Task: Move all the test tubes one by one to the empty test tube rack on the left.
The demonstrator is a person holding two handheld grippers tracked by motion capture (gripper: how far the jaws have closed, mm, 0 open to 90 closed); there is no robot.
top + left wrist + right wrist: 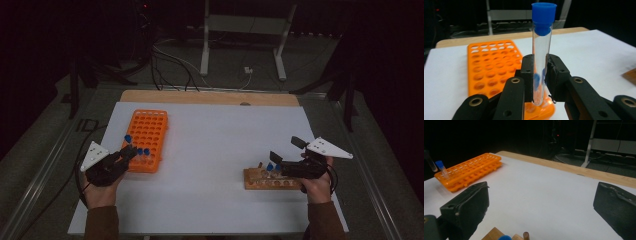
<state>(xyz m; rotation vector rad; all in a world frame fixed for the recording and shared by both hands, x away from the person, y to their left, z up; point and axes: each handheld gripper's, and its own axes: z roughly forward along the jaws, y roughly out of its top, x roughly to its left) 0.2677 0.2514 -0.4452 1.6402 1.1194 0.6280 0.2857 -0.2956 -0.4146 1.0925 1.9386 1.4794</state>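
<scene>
One tube (541, 52) sat upright, clenched low down in the left gripper (541, 75), right above the orange rack's (491, 67) near end. Looked light, thin, slick glass, so I'd pinch gently mid-body. Right gripper (541, 205) hung wide open by the wooden rack (272, 179).

Cam setup: one high, two on grippers.
High view looks forward and down over the whole table (210, 150). Left gripper view sits close over the orange rack (491, 70) near the left edge; right gripper view looks low across the table, sharing that rack (470, 171).
</scene>
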